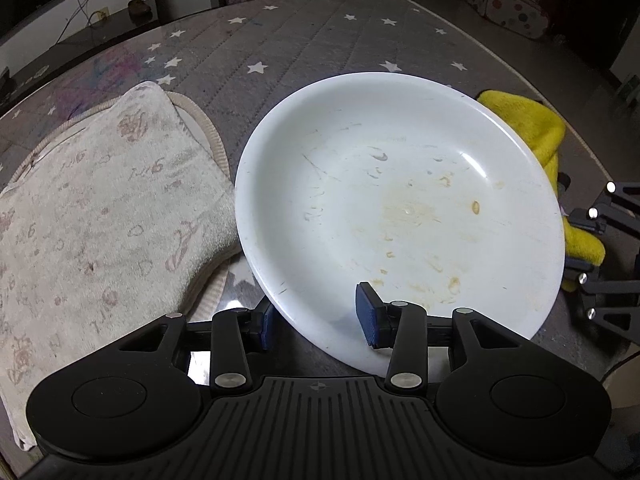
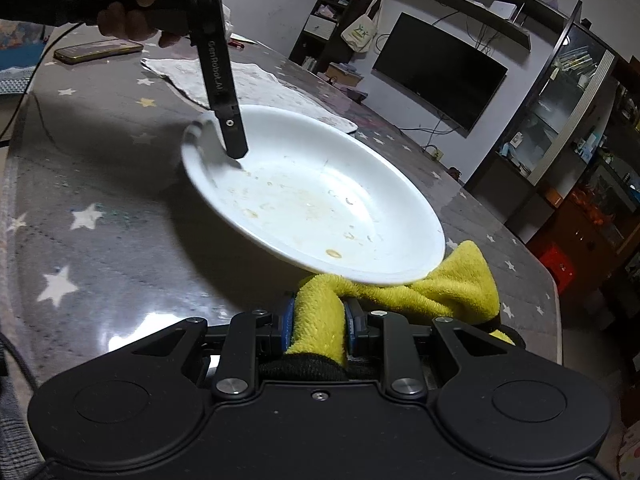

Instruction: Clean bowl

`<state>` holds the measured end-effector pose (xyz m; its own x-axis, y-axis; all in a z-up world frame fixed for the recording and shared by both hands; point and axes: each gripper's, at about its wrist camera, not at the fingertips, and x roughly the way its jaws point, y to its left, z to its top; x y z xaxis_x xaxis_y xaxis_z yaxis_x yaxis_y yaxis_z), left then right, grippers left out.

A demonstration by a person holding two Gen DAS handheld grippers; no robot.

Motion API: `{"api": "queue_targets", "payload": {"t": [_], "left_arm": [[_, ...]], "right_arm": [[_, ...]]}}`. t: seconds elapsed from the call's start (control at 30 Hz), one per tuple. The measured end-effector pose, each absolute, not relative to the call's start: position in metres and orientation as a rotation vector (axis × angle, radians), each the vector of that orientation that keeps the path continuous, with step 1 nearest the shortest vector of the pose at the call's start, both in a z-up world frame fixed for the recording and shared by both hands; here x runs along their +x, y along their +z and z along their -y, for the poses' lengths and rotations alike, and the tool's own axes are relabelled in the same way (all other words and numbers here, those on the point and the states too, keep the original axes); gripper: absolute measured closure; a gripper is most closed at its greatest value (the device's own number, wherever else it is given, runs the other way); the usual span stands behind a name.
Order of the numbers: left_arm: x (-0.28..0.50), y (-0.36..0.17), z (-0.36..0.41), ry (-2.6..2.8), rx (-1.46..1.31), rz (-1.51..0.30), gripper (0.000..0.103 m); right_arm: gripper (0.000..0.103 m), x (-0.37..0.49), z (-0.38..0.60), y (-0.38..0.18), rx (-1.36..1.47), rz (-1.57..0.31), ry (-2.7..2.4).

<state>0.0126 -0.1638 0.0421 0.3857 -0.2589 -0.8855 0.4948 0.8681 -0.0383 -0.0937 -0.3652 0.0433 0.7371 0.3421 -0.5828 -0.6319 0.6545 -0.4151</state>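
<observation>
Bowl rim between left jaws.

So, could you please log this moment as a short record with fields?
bowl: white bowl, tilted, rim gripped by left claw
soiling: yellowish residue inside the bowl
right claw: right claw shut on yellow cloth, at the bowl's low edge
beside bowl: patterned towel
surface: star-print table cover
wiping: not yet on the soiled inside
</observation>
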Motion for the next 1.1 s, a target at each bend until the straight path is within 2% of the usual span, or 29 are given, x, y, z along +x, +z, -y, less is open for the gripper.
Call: {"api": "queue_targets", "payload": {"t": [0.57,0.93,1.1], "left_arm": [[0.035,0.04,0.175,-0.471,0.318,-1.068,0.057],[0.02,0.041,0.173,-0.413,0.261,-1.052,0.057],[0.007,0.041,0.17,-0.387,0.201,-1.039,0.059]], "right_arm": [[0.077,-0.065,0.373,0.031,-0.75,-0.476,0.547],[0.077,-0.084,0.367,0.025,-0.794,-0.468,0.539],[0.077,-0.09,0.364,0.026,-0.782,-0.471,0.525]]}}
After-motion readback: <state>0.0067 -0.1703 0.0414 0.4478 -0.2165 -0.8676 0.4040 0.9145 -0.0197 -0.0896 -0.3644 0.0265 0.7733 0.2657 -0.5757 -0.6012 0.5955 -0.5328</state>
